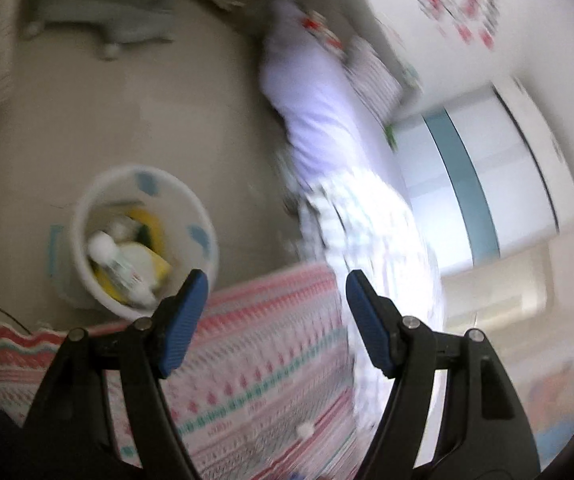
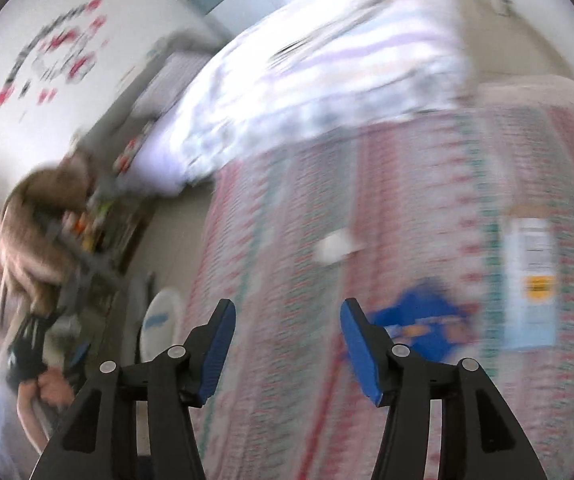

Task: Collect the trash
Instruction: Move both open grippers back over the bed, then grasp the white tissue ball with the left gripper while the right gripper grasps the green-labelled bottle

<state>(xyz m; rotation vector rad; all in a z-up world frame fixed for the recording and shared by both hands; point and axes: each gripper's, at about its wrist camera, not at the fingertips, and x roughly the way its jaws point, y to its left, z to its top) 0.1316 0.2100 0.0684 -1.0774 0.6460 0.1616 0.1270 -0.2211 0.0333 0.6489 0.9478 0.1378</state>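
The left gripper (image 1: 277,294) has its blue-padded fingers (image 1: 183,320) spread wide with nothing between them, hanging above the edge of a bed covered by a pink, white and teal patterned blanket (image 1: 255,380). A small white scrap (image 1: 305,430) lies on that blanket just below the fingers. On the floor beside the bed stands a white bin (image 1: 143,240) with blue marks, holding a plastic bottle (image 1: 121,266) and yellow and white trash. Beyond the blanket a pale checked quilt (image 1: 367,240) runs along the bed.

The right gripper (image 2: 287,344) also has its fingers (image 2: 361,354) spread apart and empty, over the same blanket (image 2: 287,240). Just beside the right-hand finger a crumpled blue wrapper (image 2: 423,324) lies on the bed; farther along sit a white crumpled piece (image 2: 333,248) and a flat light-blue packet (image 2: 531,284) with a label. The bin (image 2: 161,320) shows at the bed's side, near the other hand (image 2: 53,394). Both views are blurred.
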